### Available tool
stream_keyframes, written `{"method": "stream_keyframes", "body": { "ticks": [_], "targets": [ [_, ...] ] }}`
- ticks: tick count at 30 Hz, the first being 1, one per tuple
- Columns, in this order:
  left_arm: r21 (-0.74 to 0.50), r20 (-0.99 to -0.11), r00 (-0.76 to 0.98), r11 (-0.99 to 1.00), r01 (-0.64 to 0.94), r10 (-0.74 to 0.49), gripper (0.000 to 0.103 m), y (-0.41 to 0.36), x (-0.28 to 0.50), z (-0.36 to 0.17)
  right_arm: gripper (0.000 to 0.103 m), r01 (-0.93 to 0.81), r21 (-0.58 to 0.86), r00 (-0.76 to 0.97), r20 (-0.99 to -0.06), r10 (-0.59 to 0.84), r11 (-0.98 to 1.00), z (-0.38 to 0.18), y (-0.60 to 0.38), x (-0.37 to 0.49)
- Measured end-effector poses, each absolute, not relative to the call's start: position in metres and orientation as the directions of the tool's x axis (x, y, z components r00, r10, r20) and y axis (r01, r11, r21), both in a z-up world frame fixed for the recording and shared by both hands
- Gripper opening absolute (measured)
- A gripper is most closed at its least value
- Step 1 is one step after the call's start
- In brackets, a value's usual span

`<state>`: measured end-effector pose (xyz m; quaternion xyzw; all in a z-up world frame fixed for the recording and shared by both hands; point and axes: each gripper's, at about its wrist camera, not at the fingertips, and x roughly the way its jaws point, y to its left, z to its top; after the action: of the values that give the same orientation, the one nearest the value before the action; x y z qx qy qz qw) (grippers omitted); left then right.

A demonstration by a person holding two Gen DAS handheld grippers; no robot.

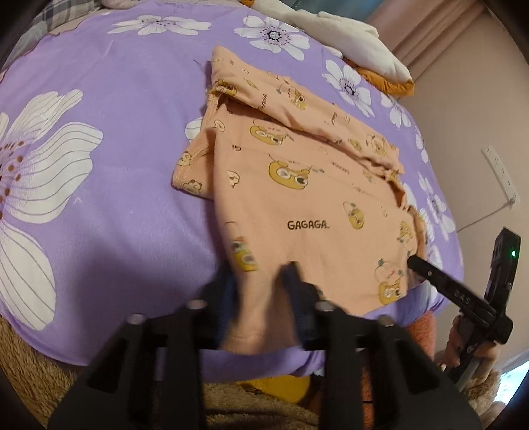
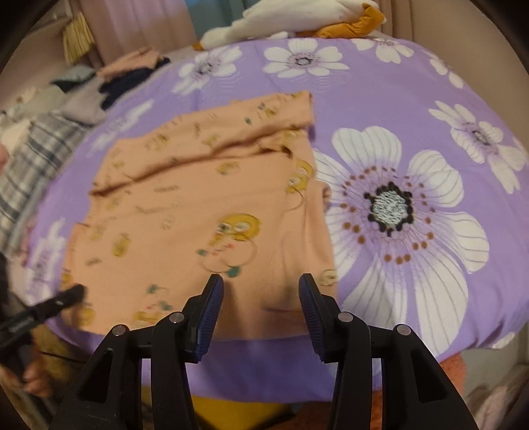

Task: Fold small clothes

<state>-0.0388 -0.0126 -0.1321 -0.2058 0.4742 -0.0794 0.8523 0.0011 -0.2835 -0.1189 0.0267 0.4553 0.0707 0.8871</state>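
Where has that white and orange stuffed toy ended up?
The stuffed toy lies at the far edge of the purple flowered bed cover, beyond the peach garment; the left wrist view shows it at the upper right.

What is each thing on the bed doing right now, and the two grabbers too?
Peach garment: lying on the sheet, far part folded over, near edge lifted.
Left gripper: shut on the garment's near edge.
Right gripper: open over the garment, holding nothing.
Purple flower sheet: spread over the bed.
Clothes pile: heaped at the far edge.
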Motion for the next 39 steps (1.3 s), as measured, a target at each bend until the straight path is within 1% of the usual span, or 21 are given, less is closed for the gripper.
{"method": "stream_keyframes", "body": {
  "ticks": [1, 3, 4, 5, 6, 9, 13, 16, 18, 20, 24, 27, 30, 34, 36, 37, 38, 39],
  "targets": [
    [-0.406, -0.782, 0.539, 0.912, -0.062, -0.311, 0.012, -0.014, -0.039, -0.133, 0.046, -0.081, 0.070, 0.585, -0.804, 0.104, 0.994, -0.122, -0.284, 0.002],
    [-0.406, -0.777, 0.549, 0.912, -0.063, -0.308, 0.007, -0.014, -0.040, -0.132, 0.041, -0.066, 0.054, 0.594, -0.800, 0.083, 0.996, -0.125, -0.286, 0.002],
    [-0.416, -0.774, 0.550, 0.907, -0.070, -0.313, 0.006, -0.014, -0.041, -0.131, 0.026, -0.068, 0.061, 0.601, -0.794, 0.089, 0.996, -0.124, -0.287, 0.002],
    [-0.420, -0.771, 0.555, 0.904, -0.075, -0.312, 0.005, -0.013, -0.041, -0.129, 0.010, -0.072, 0.068, 0.609, -0.787, 0.098, 0.995, -0.122, -0.290, 0.001],
    [-0.425, -0.765, 0.562, 0.902, -0.072, -0.315, 0.005, -0.011, -0.042, -0.127, 0.007, -0.078, 0.087, 0.610, -0.784, 0.116, 0.993, -0.121, -0.292, -0.001],
    [-0.443, -0.735, 0.594, 0.895, -0.054, -0.327, 0.005, -0.008, -0.051, -0.113, 0.007, -0.097, 0.172, 0.621, -0.759, 0.195, 0.980, -0.112, -0.303, -0.006],
    [-0.482, -0.681, 0.642, 0.875, -0.034, -0.351, 0.005, -0.001, -0.068, -0.088, 0.007, -0.134, 0.366, 0.642, -0.676, 0.362, 0.921, -0.091, -0.325, -0.018],
    [-0.490, -0.629, 0.693, 0.872, -0.002, -0.352, 0.003, 0.004, -0.082, -0.062, 0.007, -0.162, 0.456, 0.673, -0.598, 0.436, 0.875, -0.071, -0.336, -0.030],
    [-0.505, -0.589, 0.719, 0.863, 0.030, -0.370, 0.003, 0.006, -0.092, -0.045, 0.007, -0.192, 0.494, 0.693, -0.544, 0.473, 0.848, -0.057, -0.343, -0.040],
    [-0.509, -0.569, 0.732, 0.860, 0.045, -0.375, 0.003, 0.008, -0.100, -0.035, 0.007, -0.212, 0.513, 0.708, -0.506, 0.492, 0.832, -0.045, -0.346, -0.049],
    [-0.521, -0.537, 0.750, 0.851, 0.067, -0.387, 0.003, 0.011, -0.118, -0.021, 0.007, -0.247, 0.529, 0.725, -0.454, 0.517, 0.812, -0.030, -0.348, -0.067],
    [-0.530, -0.511, 0.763, 0.844, 0.083, -0.396, 0.003, 0.014, -0.129, -0.015, 0.007, -0.269, 0.528, 0.726, -0.438, 0.530, 0.805, -0.024, -0.348, -0.075],
    [-0.522, -0.522, 0.761, 0.850, 0.072, -0.385, 0.003, 0.015, -0.131, -0.018, 0.007, -0.277, 0.523, 0.726, -0.435, 0.532, 0.806, -0.024, -0.349, -0.080],
    [-0.514, -0.572, 0.732, 0.857, 0.033, -0.371, 0.003, 0.018, -0.127, -0.034, 0.007, -0.272, 0.524, 0.729, -0.435, 0.529, 0.807, -0.024, -0.349, -0.083],
    [-0.513, -0.600, 0.712, 0.858, 0.007, -0.365, 0.005, 0.021, -0.123, -0.046, 0.007, -0.263, 0.525, 0.728, -0.443, 0.523, 0.810, -0.025, -0.350, -0.082],
    [-0.510, -0.615, 0.701, 0.860, -0.006, -0.360, 0.009, 0.022, -0.120, -0.053, 0.007, -0.259, 0.526, 0.727, -0.447, 0.522, 0.810, -0.027, -0.350, -0.082],
    [-0.506, -0.626, 0.694, 0.862, -0.014, -0.356, 0.019, 0.022, -0.119, -0.058, 0.007, -0.253, 0.527, 0.727, -0.451, 0.519, 0.811, -0.027, -0.350, -0.082],
    [-0.503, -0.638, 0.683, 0.864, -0.021, -0.355, 0.025, 0.022, -0.116, -0.064, 0.007, -0.247, 0.525, 0.727, -0.455, 0.514, 0.815, -0.027, -0.350, -0.081]
  ]
}}
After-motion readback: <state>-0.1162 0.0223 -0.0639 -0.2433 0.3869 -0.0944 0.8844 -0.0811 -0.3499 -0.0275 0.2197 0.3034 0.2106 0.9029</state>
